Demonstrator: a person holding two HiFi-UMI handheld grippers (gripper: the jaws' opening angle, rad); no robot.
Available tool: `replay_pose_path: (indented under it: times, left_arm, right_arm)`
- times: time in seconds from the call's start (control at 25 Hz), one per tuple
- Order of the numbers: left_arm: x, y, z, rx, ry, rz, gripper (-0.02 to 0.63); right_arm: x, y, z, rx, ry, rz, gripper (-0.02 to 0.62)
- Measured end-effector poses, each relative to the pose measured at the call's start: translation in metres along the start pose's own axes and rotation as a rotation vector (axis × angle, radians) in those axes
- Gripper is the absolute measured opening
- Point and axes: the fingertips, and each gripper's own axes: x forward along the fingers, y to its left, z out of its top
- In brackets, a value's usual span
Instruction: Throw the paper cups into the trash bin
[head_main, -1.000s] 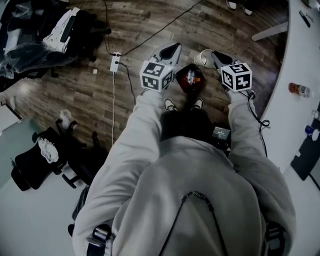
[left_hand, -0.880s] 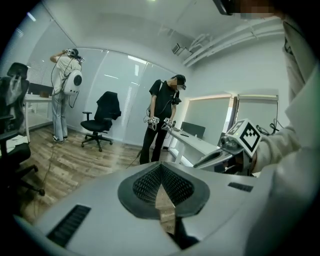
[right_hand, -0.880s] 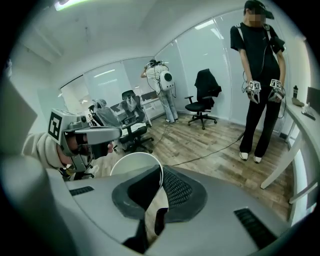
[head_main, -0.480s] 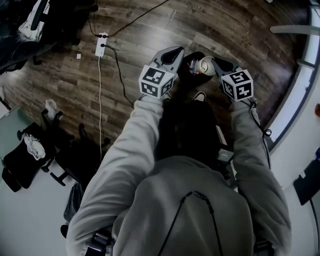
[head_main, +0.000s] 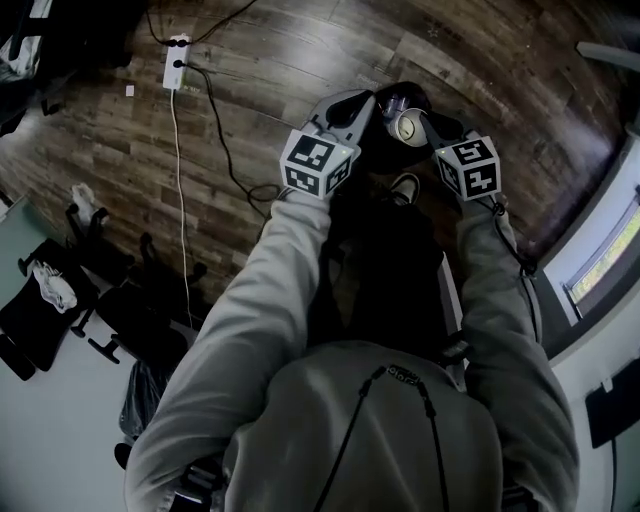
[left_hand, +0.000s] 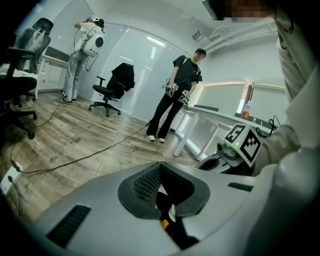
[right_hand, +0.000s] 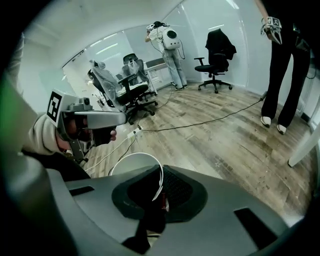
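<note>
Right gripper (head_main: 425, 121), fingers nipped onto the wall of a white paper cup (head_main: 407, 127) at its rim. One finger sits inside the mouth and one outside, which is plain in the right gripper view, where the rim curves in between the fingers (right_hand: 176, 186) of that gripper (right_hand: 161, 175) and the cup (right_hand: 131, 166) hangs off to their left.

Left gripper (head_main: 360, 98), fingers pressed together, nothing held that I can make out (the pale and orange specks showing at the base of its gripper (left_hand: 160, 167) look to be something lying beyond it).

Trash bin (head_main: 418, 94) stands on the wooden floor (head_main: 250, 60), a dark shape between the two grippers, by the person's shoe.

What matters for the drop: from above, the cup overlaps the bin's near edge, its open mouth facing up toward the head, so its long axis is close to upright. The bin lies under and slightly ahead of the right fingers. I can't tell how high the cup is above it.

My read: the right hand is the one placed for this. A small push forward and then parting the fingers should drop it in. Let go too early and it could clip the near rim.
</note>
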Motion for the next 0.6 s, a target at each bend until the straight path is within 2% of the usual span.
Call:
replay_pose_path:
  times: [0.24, 0.28, 0.32, 0.36, 0.6]
  left_arm:
    - [-0.006, 0.007, -0.014, -0.010, 0.008, 0.016, 0.002]
    - [-0.008, 0.009, -0.012, -0.017, -0.003, 0.021, 0.002]
    - [-0.010, 0.010, -0.008, -0.023, -0.017, 0.027, 0.002]
    - [-0.012, 0.010, -0.005, -0.026, -0.028, 0.033, 0.002]
    - [-0.014, -0.001, 0.001, -0.040, -0.041, 0.019, 0.002]
  right_arm:
    - [0.014, -0.004, -0.015, 0.014, 0.003, 0.000, 0.038]
    - [0.015, -0.001, -0.016, 0.021, 0.006, 0.008, 0.067]
    - [0.016, 0.002, -0.017, 0.029, 0.010, 0.016, 0.197]
    - [0.016, 0.002, -0.018, 0.035, 0.011, 0.016, 0.228]
    - [0.003, 0.006, -0.017, 0.036, 0.011, 0.004, 0.241]
